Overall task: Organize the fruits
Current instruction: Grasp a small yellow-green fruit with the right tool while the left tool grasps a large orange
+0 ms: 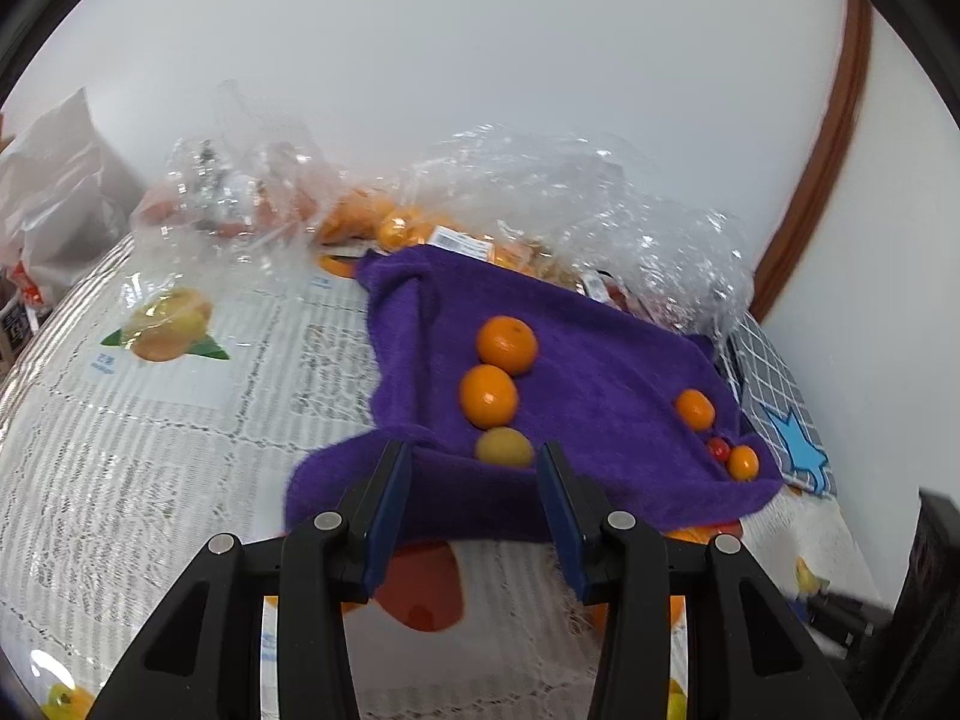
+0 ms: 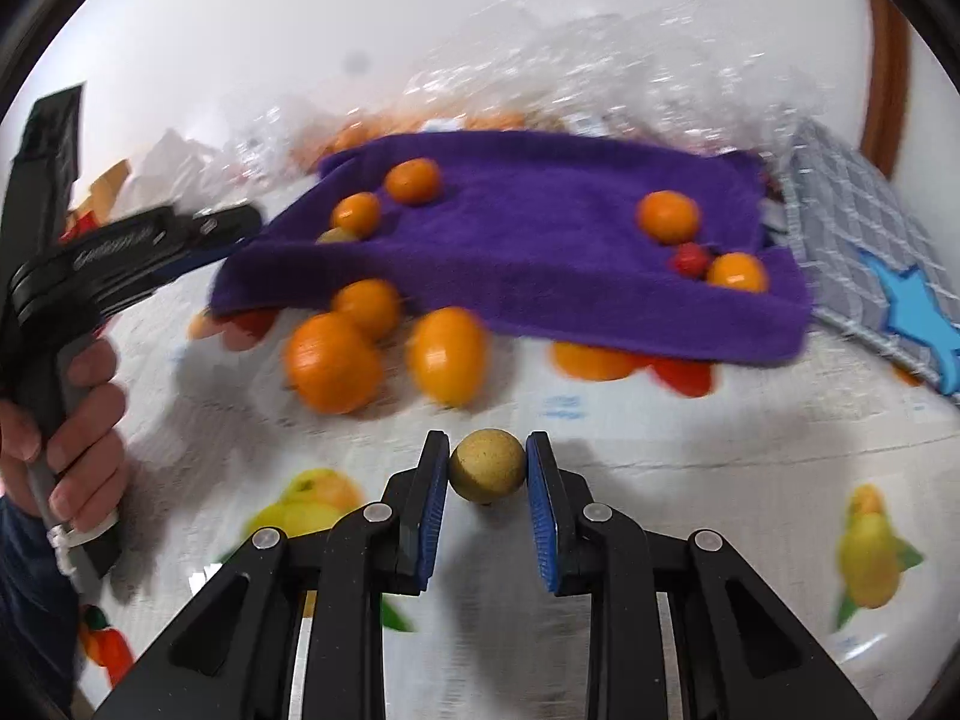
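A purple towel (image 1: 600, 372) (image 2: 540, 228) carries two big oranges (image 1: 507, 343) in a row, a yellow-green fruit (image 1: 504, 447), a smaller orange (image 1: 695, 409), a red cherry tomato (image 1: 717, 449) and a small orange (image 1: 743, 462). My left gripper (image 1: 473, 450) (image 2: 240, 219) sits at the towel's near-left edge. A raised fold of the towel is bunched between its pads. In the right wrist view my right gripper (image 2: 487, 441) is low over the table, shut on a small round tan fruit (image 2: 487, 467). Three loose oranges (image 2: 333, 360) lie before the towel.
Crumpled clear plastic bags (image 1: 540, 192) with more oranges stand behind the towel. A grey checked cloth with a blue star (image 2: 870, 240) lies to its right. The tablecloth (image 1: 150, 450) is printed with fruit pictures. A person's hand (image 2: 78, 420) holds the left gripper's handle.
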{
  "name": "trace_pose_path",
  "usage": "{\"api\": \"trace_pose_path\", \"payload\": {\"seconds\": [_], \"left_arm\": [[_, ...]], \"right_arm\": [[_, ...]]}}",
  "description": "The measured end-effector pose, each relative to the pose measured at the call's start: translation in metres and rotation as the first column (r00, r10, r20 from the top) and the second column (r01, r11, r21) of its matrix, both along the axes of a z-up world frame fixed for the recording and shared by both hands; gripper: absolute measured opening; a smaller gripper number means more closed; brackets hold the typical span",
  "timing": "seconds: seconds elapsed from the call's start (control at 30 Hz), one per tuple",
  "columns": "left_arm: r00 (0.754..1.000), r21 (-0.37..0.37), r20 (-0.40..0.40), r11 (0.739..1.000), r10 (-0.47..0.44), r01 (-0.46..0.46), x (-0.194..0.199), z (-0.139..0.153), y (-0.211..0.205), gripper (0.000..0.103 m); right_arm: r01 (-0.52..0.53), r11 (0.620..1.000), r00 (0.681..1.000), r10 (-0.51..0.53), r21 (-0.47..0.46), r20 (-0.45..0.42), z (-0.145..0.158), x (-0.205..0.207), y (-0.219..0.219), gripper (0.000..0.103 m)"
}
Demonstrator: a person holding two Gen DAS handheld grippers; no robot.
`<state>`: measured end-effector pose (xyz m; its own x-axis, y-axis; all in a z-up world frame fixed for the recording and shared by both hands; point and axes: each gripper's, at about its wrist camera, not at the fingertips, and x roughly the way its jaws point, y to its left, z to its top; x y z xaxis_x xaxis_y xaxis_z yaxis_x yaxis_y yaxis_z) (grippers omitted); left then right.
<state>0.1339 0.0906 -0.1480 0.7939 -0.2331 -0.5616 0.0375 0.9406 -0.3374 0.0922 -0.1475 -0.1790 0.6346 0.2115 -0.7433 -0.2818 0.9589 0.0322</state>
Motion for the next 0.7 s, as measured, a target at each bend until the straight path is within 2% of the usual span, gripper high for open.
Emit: {"api": "trace_pose_path", "payload": {"seconds": [0.17, 0.23, 0.33, 0.4, 0.5, 0.7], "left_arm": [[0.992, -0.039, -0.015, 0.992, -0.123, 0.123, -0.006, -0.002, -0.019, 0.042], [0.983, -0.077, -0.023, 0.981, -0.181, 0.179, -0.008, -0.004, -0.026, 0.048], [0.968, -0.120, -0.025, 0.963, -0.248, 0.243, -0.014, -0.005, -0.034, 0.051], [0.964, -0.108, -0.037, 0.960, -0.263, 0.258, -0.015, -0.007, -0.040, 0.051], [0.957, -0.087, -0.061, 0.956, -0.285, 0.279, -0.015, -0.011, -0.049, 0.051], [0.944, 0.014, -0.128, 0.951, -0.303, 0.307, -0.013, -0.019, -0.070, 0.051]], "right_arm": [[0.086, 0.995, 0.996, -0.084, -0.054, 0.036, 0.008, 0.011, -0.038, 0.026], [0.114, 0.992, 0.993, -0.111, -0.053, 0.045, 0.009, 0.017, -0.054, 0.026], [0.160, 0.986, 0.986, -0.157, -0.051, 0.054, 0.006, 0.025, -0.070, 0.026], [0.169, 0.985, 0.985, -0.168, -0.029, 0.028, 0.003, 0.026, -0.077, 0.026], [0.152, 0.988, 0.988, -0.153, 0.030, 0.036, 0.006, 0.024, -0.083, 0.026], [0.131, 0.989, 0.991, -0.131, 0.067, -0.008, 0.002, 0.030, -0.084, 0.026]]}}
